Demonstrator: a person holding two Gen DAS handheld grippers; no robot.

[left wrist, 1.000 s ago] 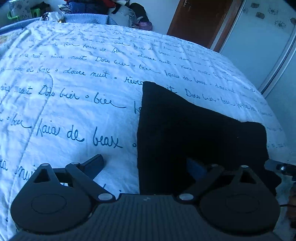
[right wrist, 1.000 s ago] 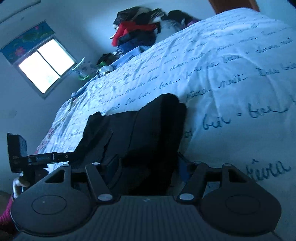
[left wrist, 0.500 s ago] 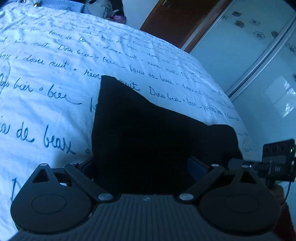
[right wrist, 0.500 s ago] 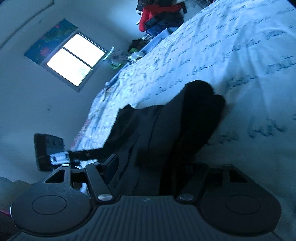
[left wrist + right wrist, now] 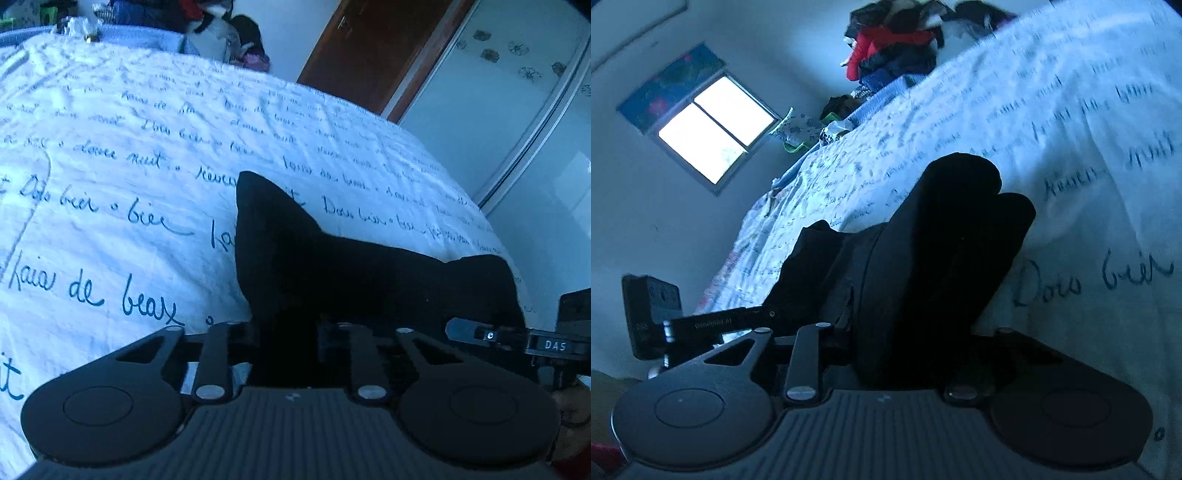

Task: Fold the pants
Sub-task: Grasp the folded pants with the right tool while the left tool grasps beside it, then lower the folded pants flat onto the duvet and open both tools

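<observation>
Black pants (image 5: 332, 266) lie folded on a white bed sheet with blue handwriting. My left gripper (image 5: 288, 332) is shut on the near edge of the pants, which rise into a peak at the far left corner. In the right wrist view the pants (image 5: 923, 258) bulge up in thick folds. My right gripper (image 5: 908, 343) is shut on that fabric, its fingertips hidden by the cloth. The other gripper's body shows at the right edge of the left wrist view (image 5: 546, 343) and at the left of the right wrist view (image 5: 665, 317).
The bed sheet (image 5: 110, 184) spreads wide to the left and beyond the pants. A pile of clothes (image 5: 894, 48) sits at the bed's far end. A brown door (image 5: 369, 48), a wardrobe (image 5: 517, 110) and a window (image 5: 713, 129) surround the bed.
Both grippers have closed on the near edge of the pants. The fabric has been lifted and bunched, with the far corner now standing in a peak.
</observation>
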